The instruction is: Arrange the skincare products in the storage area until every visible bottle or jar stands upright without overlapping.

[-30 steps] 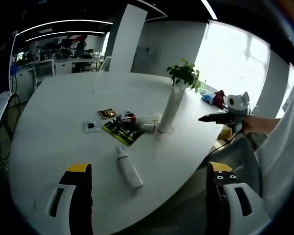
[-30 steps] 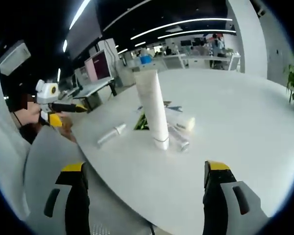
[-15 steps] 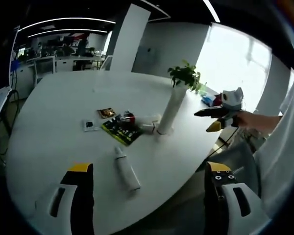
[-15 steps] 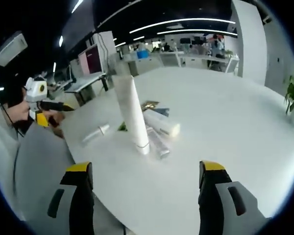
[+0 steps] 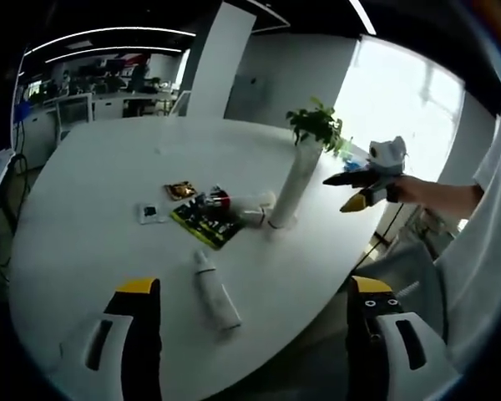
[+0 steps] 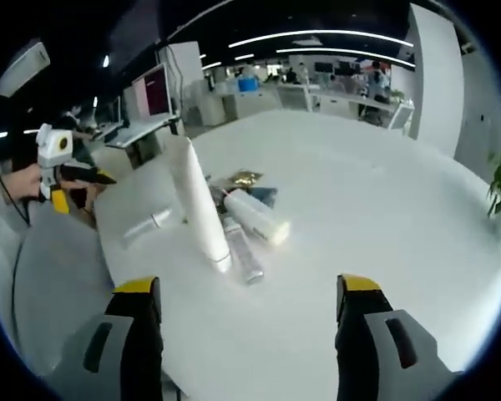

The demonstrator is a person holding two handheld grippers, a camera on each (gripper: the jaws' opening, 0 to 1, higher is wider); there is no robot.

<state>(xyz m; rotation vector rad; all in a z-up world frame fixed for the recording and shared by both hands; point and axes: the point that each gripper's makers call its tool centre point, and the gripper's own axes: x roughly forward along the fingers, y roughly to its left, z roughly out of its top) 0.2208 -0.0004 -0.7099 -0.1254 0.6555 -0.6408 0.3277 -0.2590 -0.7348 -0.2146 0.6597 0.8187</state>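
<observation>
My left gripper (image 5: 246, 334) hangs over the near edge of the white table (image 5: 92, 167) with its fingers (image 5: 138, 334) spread and empty; a small white tube (image 5: 215, 292) lies flat just ahead between them, and farther ahead the tall white tube (image 5: 290, 185) stands upright beside a green-and-black packet (image 5: 207, 224). My right gripper (image 6: 246, 334) is likewise spread and empty, the tall tube ahead toward its left finger with a white bottle (image 6: 255, 217) lying on its side just beside it.
</observation>
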